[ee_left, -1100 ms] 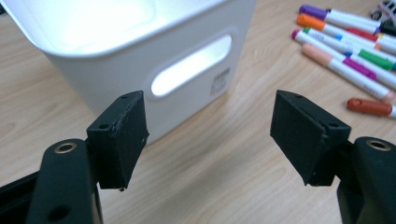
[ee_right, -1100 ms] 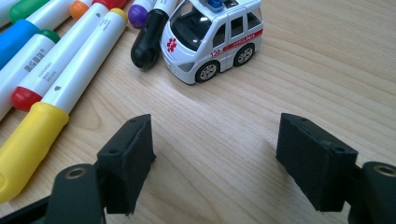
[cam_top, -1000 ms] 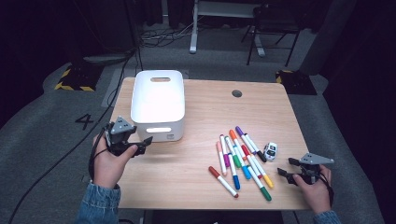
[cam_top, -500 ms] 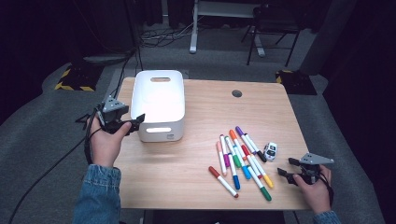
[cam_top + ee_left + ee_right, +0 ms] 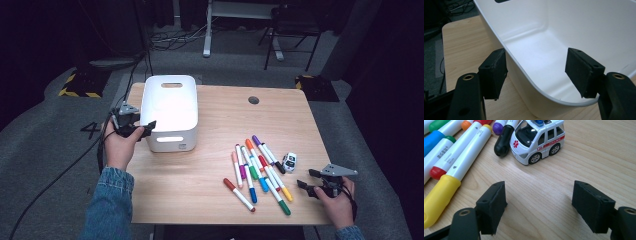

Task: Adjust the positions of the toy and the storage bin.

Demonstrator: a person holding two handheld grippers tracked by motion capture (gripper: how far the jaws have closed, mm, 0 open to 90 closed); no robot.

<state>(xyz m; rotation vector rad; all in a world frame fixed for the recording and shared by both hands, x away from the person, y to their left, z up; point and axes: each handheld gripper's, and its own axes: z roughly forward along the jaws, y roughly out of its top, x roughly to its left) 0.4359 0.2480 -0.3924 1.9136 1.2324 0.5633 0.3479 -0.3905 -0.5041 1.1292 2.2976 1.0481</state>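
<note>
Moved since the earlier frames: left gripper point(image 5: 146, 126), carried toward the table's far-left corner, up to the white plastic bin point(image 5: 170, 111).
Left gripper's jaws: apart, straddling the bin's near-left rim point(image 5: 524, 72), one pad outside, one inside, neither pressing; probably staged to drag or steady the bin.
Right gripper point(image 5: 306, 180): unmoved at the table's near-right edge, jaws wide, empty, facing the toy ambulance point(image 5: 537, 138) beside coloured marker pens point(image 5: 257, 170), likely awaiting loading.
</note>
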